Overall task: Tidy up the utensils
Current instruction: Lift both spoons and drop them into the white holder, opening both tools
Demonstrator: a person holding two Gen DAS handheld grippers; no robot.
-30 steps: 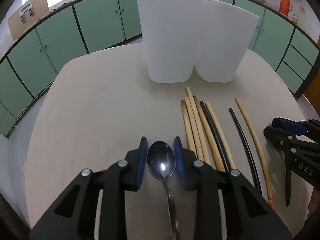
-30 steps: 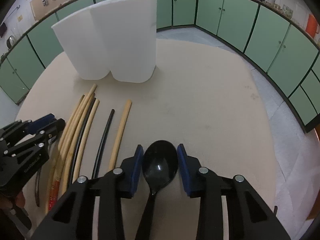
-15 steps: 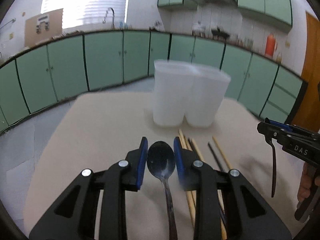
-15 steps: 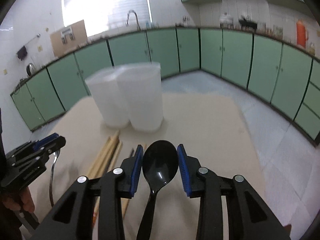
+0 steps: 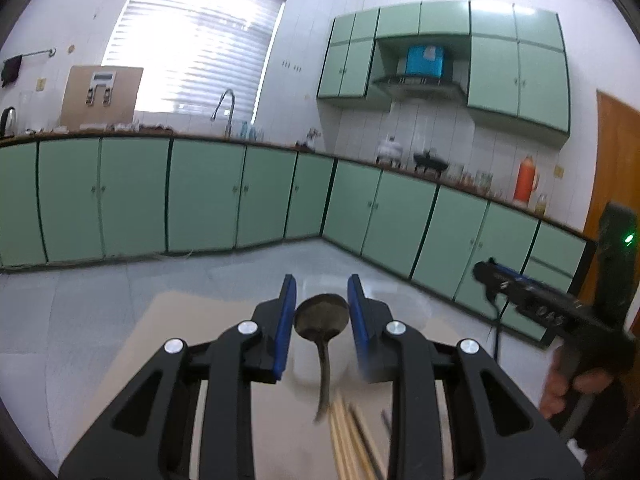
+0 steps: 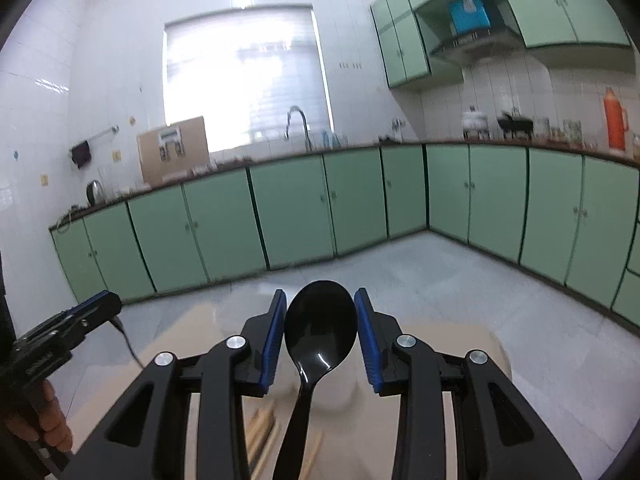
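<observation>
Left wrist view: both grippers lifted vs 1 s ago, worktop (image 5: 168,344) now low; left gripper (image 5: 321,320) fingers pinching metal spoon (image 5: 320,317), right gripper (image 6: 320,330) fingers pinching black spoon (image 6: 320,328), so pickup done, drop into white holder (image 6: 340,396) next.

Premises: a domestic-style kitchen. Green base cabinets (image 5: 208,200) run along two walls under a dark surface (image 6: 360,148), with matching wall cabinets (image 5: 496,76) above. A range hood (image 5: 416,80) is mounted between the wall cabinets, over a black pan (image 5: 430,162) on the cooker. A curved tap (image 6: 298,124) stands below a window with closed blinds (image 5: 192,48). White tiling covers the walls; the floor (image 6: 440,280) is pale tile. An orange flask (image 6: 614,124), jars and a kettle (image 6: 94,192) sit along the surface.
</observation>
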